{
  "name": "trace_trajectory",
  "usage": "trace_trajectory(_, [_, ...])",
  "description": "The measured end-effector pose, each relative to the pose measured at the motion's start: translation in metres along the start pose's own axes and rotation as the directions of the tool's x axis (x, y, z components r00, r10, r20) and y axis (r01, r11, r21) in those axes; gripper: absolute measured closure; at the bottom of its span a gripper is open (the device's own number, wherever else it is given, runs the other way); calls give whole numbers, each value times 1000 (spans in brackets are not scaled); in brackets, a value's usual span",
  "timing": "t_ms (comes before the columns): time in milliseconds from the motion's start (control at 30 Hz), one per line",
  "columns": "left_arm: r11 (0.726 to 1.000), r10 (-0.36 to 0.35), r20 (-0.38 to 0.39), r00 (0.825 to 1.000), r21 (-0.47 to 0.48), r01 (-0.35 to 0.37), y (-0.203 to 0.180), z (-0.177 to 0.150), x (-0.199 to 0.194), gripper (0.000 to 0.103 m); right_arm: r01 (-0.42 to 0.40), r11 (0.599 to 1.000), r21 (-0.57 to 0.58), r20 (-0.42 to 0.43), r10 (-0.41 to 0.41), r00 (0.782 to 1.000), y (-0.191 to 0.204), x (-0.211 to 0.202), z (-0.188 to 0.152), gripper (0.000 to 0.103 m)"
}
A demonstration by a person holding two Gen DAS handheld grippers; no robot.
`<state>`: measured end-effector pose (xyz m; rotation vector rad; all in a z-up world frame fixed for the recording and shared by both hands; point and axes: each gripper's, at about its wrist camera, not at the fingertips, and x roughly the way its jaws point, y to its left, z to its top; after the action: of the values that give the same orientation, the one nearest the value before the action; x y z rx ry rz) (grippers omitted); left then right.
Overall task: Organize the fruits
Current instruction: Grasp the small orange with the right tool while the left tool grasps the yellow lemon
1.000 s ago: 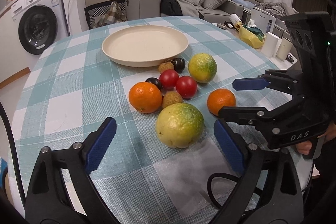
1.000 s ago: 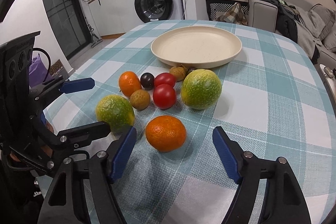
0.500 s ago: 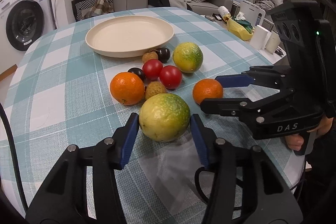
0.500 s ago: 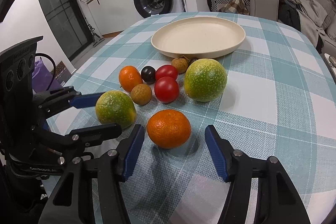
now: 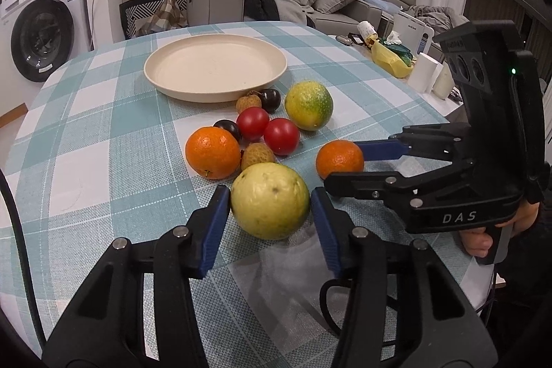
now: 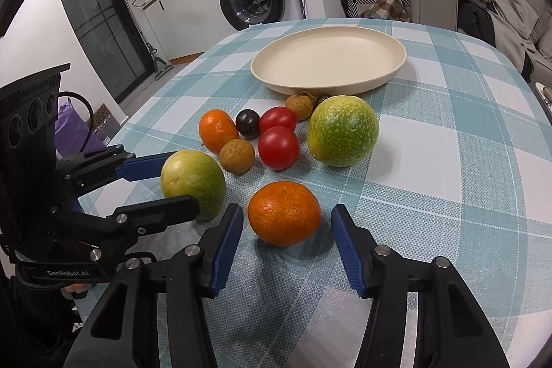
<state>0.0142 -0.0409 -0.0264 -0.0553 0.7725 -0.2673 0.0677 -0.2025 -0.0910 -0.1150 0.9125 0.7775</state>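
Blue-tipped left tongs point(image 5: 270, 212) squeezing big round yellow-green fruit point(image 5: 269, 200) on checked table point(image 5: 103, 133). Right tongs point(image 6: 286, 231) sitting wide around small orange mandarin point(image 6: 283, 212), not touching.

Your left gripper point(image 5: 269, 212) and right gripper point(image 6: 286, 231) are both black plastic with blue finger pads point(image 5: 214, 231) and silver screws; "DAS" is printed on the right one, "GenRobot.AI" on the left.

Two low, close fisheye views look across a checked table point(image 5: 103, 140) toward a plate point(image 5: 215, 68). The left camera sits just behind a yellow-green fruit point(image 5: 269, 200); the right, beside it, behind an orange point(image 6: 284, 212). Both share the fruit cluster.
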Motion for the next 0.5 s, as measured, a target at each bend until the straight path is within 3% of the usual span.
trace_trajectory(133, [1000, -4, 5, 1000, 1, 4, -1, 0, -2, 57, 12, 1000, -8, -3, -12, 1000, 3, 1, 0, 60])
trace_trajectory(500, [1000, -9, 28, 1000, -5, 10, 0, 0, -9, 58, 3, 1000, -19, 12, -3, 1000, 7, -3, -3, 61])
